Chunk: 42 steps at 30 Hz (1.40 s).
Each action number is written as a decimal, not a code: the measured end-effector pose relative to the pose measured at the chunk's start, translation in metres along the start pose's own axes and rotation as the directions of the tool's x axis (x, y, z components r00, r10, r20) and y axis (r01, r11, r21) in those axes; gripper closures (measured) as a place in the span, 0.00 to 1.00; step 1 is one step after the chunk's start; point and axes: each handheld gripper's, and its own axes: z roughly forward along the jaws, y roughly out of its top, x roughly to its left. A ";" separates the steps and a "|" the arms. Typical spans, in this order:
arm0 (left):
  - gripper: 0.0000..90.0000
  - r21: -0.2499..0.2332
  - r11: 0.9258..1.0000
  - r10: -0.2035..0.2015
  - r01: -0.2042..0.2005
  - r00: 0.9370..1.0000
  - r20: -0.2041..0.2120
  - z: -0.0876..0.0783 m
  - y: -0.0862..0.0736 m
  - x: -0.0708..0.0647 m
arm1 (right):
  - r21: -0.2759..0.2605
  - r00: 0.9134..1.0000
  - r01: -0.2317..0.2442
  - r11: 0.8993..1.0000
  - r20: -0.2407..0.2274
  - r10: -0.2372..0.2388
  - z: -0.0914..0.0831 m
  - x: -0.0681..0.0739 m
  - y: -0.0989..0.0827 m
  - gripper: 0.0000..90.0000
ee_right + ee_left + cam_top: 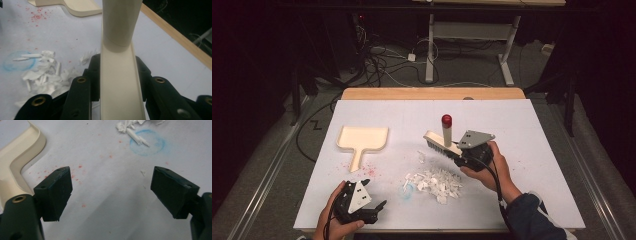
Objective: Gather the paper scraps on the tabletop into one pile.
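Note:
A cream hand brush (439, 141) with dark bristles and an upright red-capped handle (446, 128) is held just above the white table sheet, right of centre. My right gripper (460, 151) is shut on the brush's cream back (120, 82), which runs up between both jaws. A pile of white paper scraps (436, 180) lies in front of the brush, also seen as paper scraps (43, 71). A cream dustpan (361, 141) lies at the left. My left gripper (379, 207) rests near the front edge, open, with bare sheet between its fingers (56, 192).
Red specks (371, 168) dot the sheet by the dustpan handle (17, 167). A blue chalk ring (147, 142) sits beside the scraps. The wooden table edge (432, 93) runs along the back; cables and desk legs stand on the floor beyond.

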 end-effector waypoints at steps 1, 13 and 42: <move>0.19 0.000 1.000 -0.002 0.002 1.000 0.001 0.001 0.000 0.000 | 0.008 1.000 0.015 1.000 0.015 -0.015 0.006 -0.003 0.001 0.76; 0.19 0.004 1.000 -0.005 0.005 1.000 0.008 0.002 -0.002 0.001 | -0.010 0.980 0.189 0.982 -0.062 -0.189 0.072 -0.001 0.001 0.76; 0.19 -0.003 1.000 0.021 -0.021 1.000 0.010 0.002 0.003 -0.002 | -0.100 0.983 0.105 0.989 -0.140 -0.119 -0.047 -0.003 -0.030 0.76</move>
